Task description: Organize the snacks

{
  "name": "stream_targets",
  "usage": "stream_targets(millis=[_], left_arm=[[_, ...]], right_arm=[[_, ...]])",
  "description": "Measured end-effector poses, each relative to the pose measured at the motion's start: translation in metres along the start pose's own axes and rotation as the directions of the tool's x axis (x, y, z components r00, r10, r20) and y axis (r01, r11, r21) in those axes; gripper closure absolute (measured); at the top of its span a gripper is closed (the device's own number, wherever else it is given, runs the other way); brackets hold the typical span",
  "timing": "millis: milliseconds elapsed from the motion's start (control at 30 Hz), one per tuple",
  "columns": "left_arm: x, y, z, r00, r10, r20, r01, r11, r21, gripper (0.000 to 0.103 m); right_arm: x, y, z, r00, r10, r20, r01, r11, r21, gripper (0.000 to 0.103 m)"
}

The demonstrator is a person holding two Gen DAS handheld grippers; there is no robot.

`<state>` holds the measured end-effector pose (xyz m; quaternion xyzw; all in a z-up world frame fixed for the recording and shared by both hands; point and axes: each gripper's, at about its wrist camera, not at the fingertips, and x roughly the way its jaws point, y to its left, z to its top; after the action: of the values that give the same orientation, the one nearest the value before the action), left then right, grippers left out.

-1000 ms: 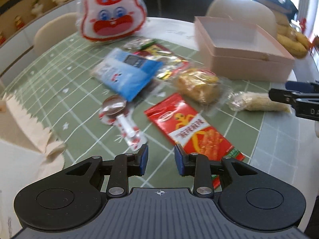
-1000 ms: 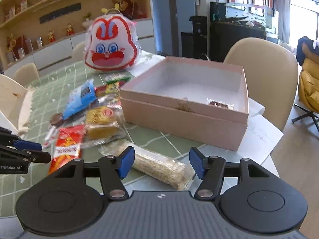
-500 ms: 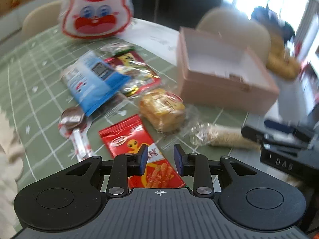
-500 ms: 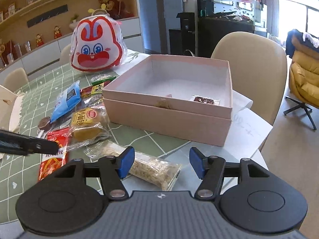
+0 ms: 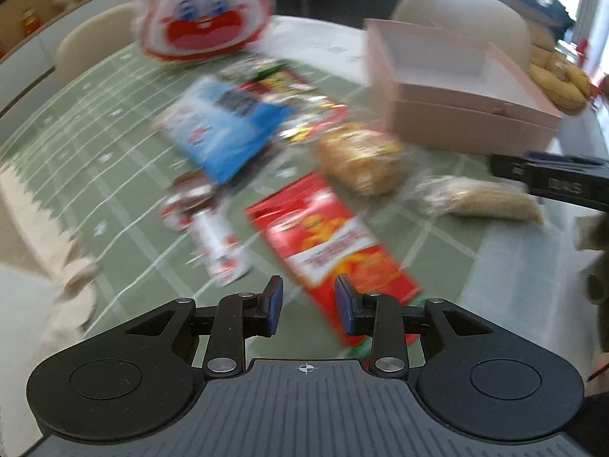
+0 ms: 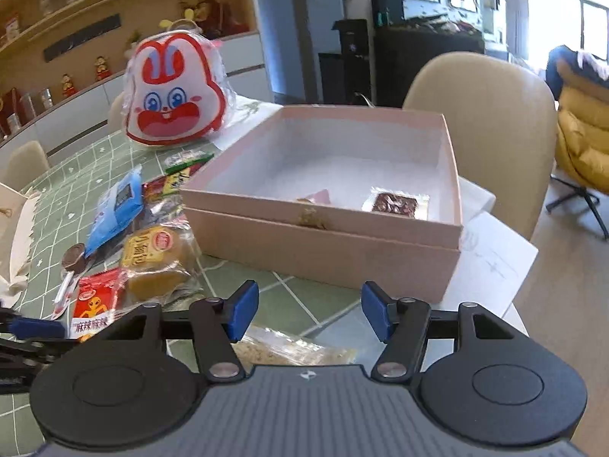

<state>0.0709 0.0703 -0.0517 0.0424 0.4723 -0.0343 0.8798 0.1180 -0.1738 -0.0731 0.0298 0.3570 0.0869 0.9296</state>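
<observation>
Snacks lie on the green checked tablecloth: a red chilli-strip packet [image 5: 331, 243], a wrapped bun [image 5: 361, 160], a blue packet [image 5: 228, 129], a lollipop [image 5: 213, 236] and an oat bar packet [image 5: 483, 202]. My left gripper [image 5: 308, 304] hovers over the near end of the red packet; its jaws are opening and grip nothing. The pink box [image 6: 323, 251] stands uncovered with a brown snack [image 6: 397, 203] and a pink one [image 6: 318, 198] inside. My right gripper [image 6: 310, 314] is open just above the oat bar packet [image 6: 293, 350], which lies under its fingers, ungripped.
A red-and-white rabbit bag [image 6: 173, 95] stands at the table's far side. A cream paper bag [image 5: 23, 285] sits at the left edge. White paper [image 6: 495, 259] lies under the box near the table's right edge. Beige chairs ring the table.
The right gripper has moved toward the pink box, so the oat bar now lies under its fingers. The left view swung right, then back left, and is blurred; its jaws stand slightly wider.
</observation>
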Motion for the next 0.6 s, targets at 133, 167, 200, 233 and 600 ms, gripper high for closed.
stream_targets(millis=[133, 167, 200, 233, 600], left_arm=[[-0.002, 0.04, -0.006, 0.999, -0.048, 0.01, 0.049, 0.974, -0.22, 0.071], [0.0, 0.049, -0.006, 0.997, -0.074, 0.012, 0.075, 0.956, -0.283, 0.071], [0.003, 0.055, -0.005, 0.994, -0.105, 0.013, 0.103, 0.936, -0.336, 0.071], [0.007, 0.057, -0.002, 0.991, -0.129, 0.014, 0.126, 0.921, -0.369, 0.071], [0.035, 0.002, 0.051, 0.986, -0.166, -0.023, 0.155, 0.955, -0.254, 0.054]], right_arm=[[0.0, -0.008, -0.007, 0.998, 0.031, -0.05, -0.029, 0.999, 0.035, 0.043], [-0.001, -0.009, -0.009, 0.996, 0.052, -0.067, -0.049, 0.998, 0.046, 0.043], [-0.003, -0.01, -0.011, 0.992, 0.089, -0.094, -0.083, 0.995, 0.063, 0.043], [-0.006, -0.008, -0.014, 0.986, 0.124, -0.11, -0.116, 0.991, 0.073, 0.043], [-0.033, 0.031, -0.026, 0.958, 0.254, -0.136, -0.272, 0.953, -0.136, 0.043]])
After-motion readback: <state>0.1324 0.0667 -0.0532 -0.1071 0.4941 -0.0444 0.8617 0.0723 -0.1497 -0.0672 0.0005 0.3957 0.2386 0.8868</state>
